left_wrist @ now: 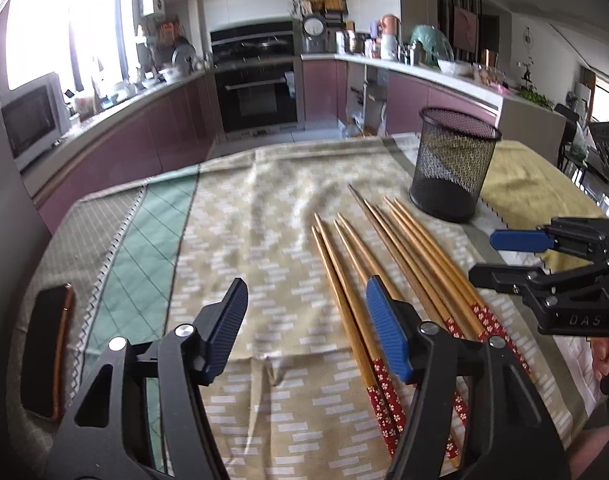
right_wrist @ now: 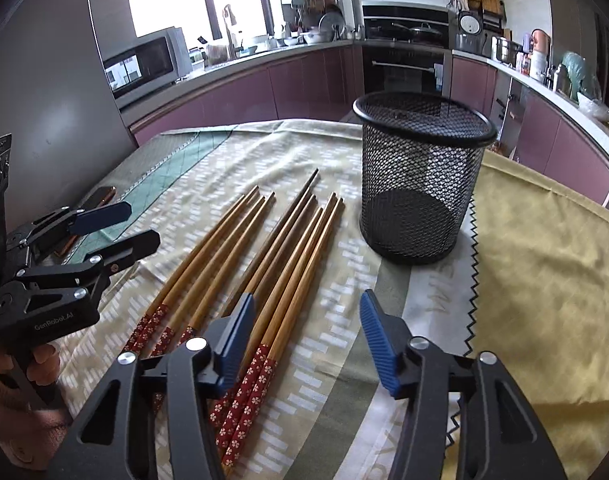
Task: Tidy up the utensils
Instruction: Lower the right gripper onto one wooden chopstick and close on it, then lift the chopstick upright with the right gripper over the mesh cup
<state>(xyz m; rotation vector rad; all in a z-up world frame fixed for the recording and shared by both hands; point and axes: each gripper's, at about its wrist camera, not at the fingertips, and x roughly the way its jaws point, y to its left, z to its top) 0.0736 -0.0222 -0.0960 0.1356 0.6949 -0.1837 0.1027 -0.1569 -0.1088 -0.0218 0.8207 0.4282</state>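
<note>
Several wooden chopsticks (left_wrist: 384,256) with red flowered handles lie side by side on the tablecloth; they also show in the right wrist view (right_wrist: 264,248). A black mesh cup (left_wrist: 452,164) stands upright and empty beyond their tips, also in the right wrist view (right_wrist: 420,176). My left gripper (left_wrist: 306,328) is open and empty, its right finger over the leftmost chopsticks' handles. My right gripper (right_wrist: 306,336) is open and empty above the rightmost chopsticks' handle ends. Each gripper shows in the other's view: the right one (left_wrist: 500,256) and the left one (right_wrist: 132,224).
A dark phone (left_wrist: 46,352) lies on the cloth at the far left. A yellow cloth (right_wrist: 544,264) covers the table's right side. The table edge drops off beyond the cup toward kitchen counters (right_wrist: 304,76).
</note>
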